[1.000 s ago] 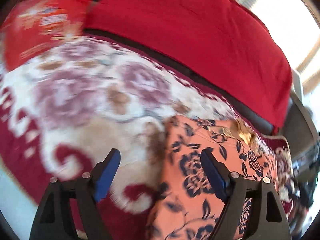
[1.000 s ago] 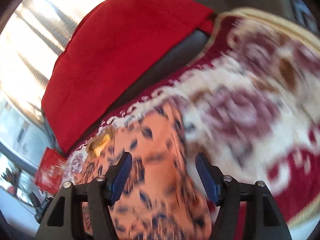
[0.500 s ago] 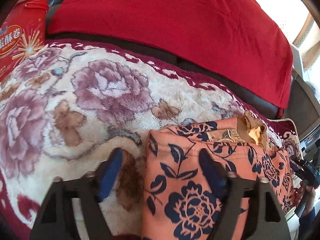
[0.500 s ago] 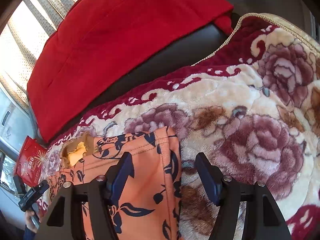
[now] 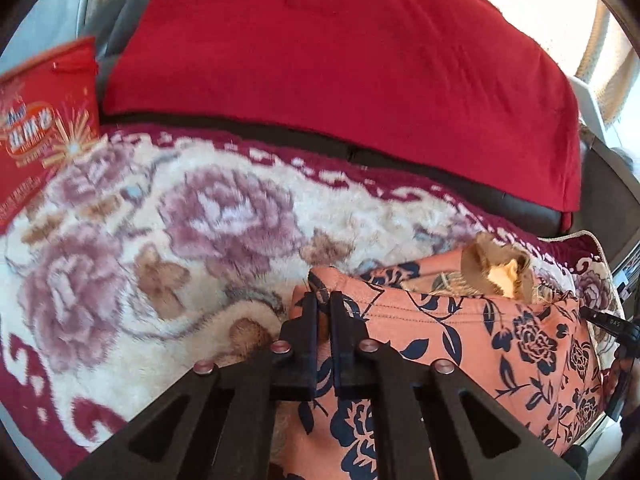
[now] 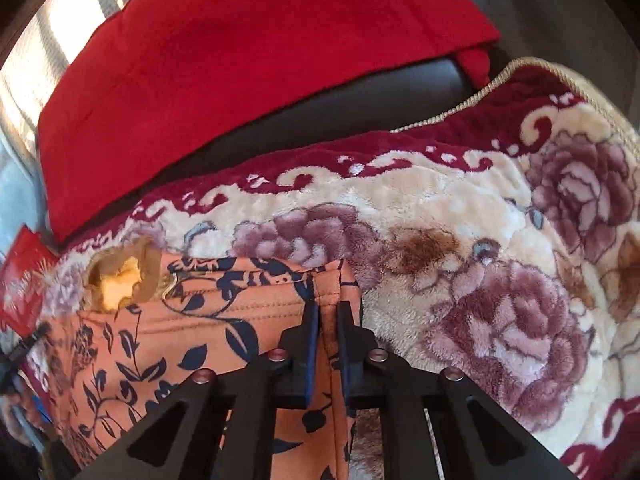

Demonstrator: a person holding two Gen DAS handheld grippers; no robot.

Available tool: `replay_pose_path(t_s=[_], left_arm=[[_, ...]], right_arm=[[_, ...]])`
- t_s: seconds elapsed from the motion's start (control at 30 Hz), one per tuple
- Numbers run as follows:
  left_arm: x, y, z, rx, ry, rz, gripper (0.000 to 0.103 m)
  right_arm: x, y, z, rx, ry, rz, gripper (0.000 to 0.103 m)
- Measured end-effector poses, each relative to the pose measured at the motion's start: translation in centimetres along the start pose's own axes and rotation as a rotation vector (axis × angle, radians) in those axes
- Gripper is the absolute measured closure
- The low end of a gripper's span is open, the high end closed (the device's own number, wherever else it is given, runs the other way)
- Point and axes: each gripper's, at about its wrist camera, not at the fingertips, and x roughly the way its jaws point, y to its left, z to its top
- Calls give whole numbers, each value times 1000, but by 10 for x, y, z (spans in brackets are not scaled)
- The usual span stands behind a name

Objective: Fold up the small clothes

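Both tongs [image 5: 324, 300] [image 6: 328, 312] (previously open) now clamped on garment [image 5: 460, 344]

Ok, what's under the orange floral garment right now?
The orange floral garment lies on the floral plush blanket, which shows all around it. Whatever sits directly beneath the fabric is covered. Both grippers pinch its corners.
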Motion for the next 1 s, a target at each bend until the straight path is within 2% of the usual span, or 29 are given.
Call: replay_pose_path(t_s=[0.2, 0.37, 0.43, 0.5, 0.57, 0.6, 0.63, 0.7, 0.73, 0.77, 0.8, 0.83, 0.9, 0.93, 1.0], left_arm=[[-39, -9, 5, 35, -112, 11, 98], [-80, -17, 18, 67, -257, 36, 98], [-78, -17, 25, 63, -270, 40, 98], [-63, -15, 28, 53, -253, 64, 98], [-28, -8, 25, 36, -179, 100, 98], [-10, -5, 22, 23, -126, 114, 97], [19, 2, 18, 5, -19, 130, 96], [49, 10, 11, -19, 83, 170, 93], [57, 15, 8, -42, 127, 172, 92], [56, 19, 8, -64, 138, 166, 91], [50, 23, 8, -91, 127, 158, 83], [34, 27, 10, -125, 76, 147, 68], [7, 30, 12, -156, -5, 162, 46], [-7, 31, 11, -172, -45, 166, 40], [-41, 29, 7, -197, -122, 149, 36]], right_arm=[[-37, 9, 3, -41, -106, -37, 95], [-74, 18, 18, -78, -232, -81, 96], [-76, 21, 26, -90, -248, -100, 96], [-61, 20, 32, -75, -229, -77, 95], [-31, 15, 27, -60, -171, -50, 94], [-14, 13, 27, -51, -119, -56, 94], [5, 8, 24, -25, -57, -56, 94], [28, -1, 12, 20, 31, -61, 93], [26, -1, 6, 20, 26, -64, 93], [19, 0, 2, 15, 10, -63, 93], [9, 2, -2, 1, -6, -71, 92], [-5, 4, -7, -20, -26, -93, 92], [-27, 6, -15, -27, -51, -102, 92], [-38, 6, -19, -26, -62, -89, 92], [-64, 10, -28, -18, -93, -35, 90]])
